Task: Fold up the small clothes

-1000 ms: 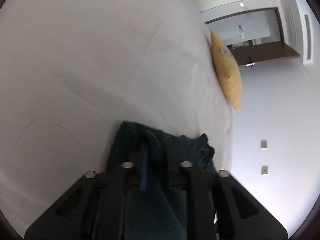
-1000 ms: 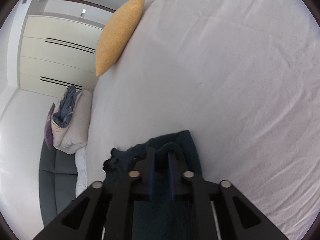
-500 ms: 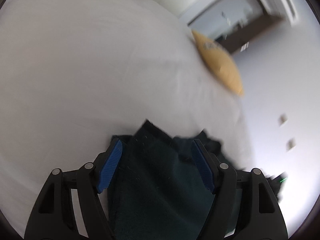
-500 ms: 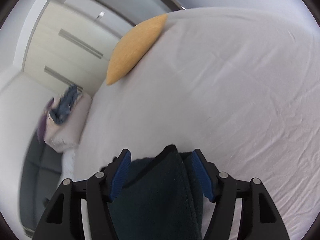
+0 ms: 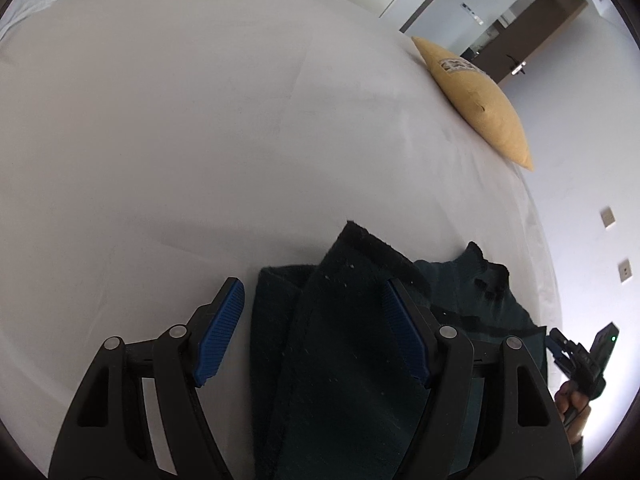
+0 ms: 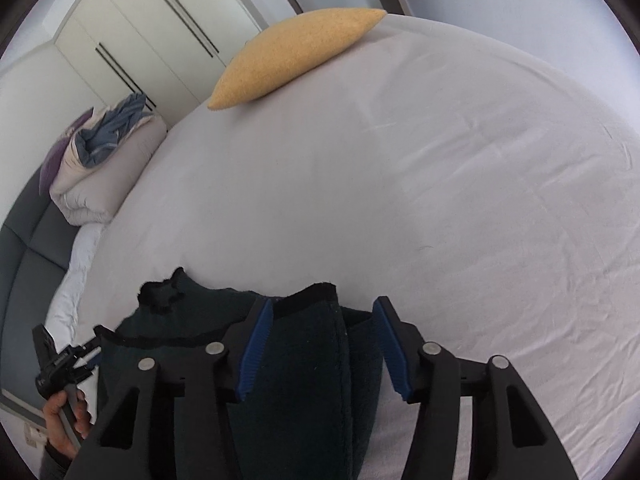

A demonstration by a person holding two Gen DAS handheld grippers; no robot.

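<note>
— The dark green garment [image 5: 352,360] lies on the near part of the white bed sheet [image 5: 200,140], partly folded, one flap laid over the rest and a rumpled end trailing toward your right side. See it from your left wrist?

— Yes. And your left gripper [image 5: 312,336] there?

— Released. Its blue pads [image 5: 222,328] stand wide apart; the left one sits over bare sheet just beside the cloth's edge, the right one over the cloth. Whether it touches the fabric, you cannot tell.

— Further right in that view?

— A yellow cushion [image 5: 476,100] at the far edge of the bed, and at the frame's edge your other hand [image 5: 574,404] holding its tool.

— Now your right wrist view.

— At far left, a bundle of bedding [image 6: 104,164] on a grey sofa [image 6: 28,272]. Below it, your left hand [image 6: 66,408] on its handle. Then the garment [image 6: 308,380], its folded flap running between the fingers of your right gripper [image 6: 320,344], which is also let go, jaws spread with gaps either side. The cushion [image 6: 296,52] lies well beyond.
</note>
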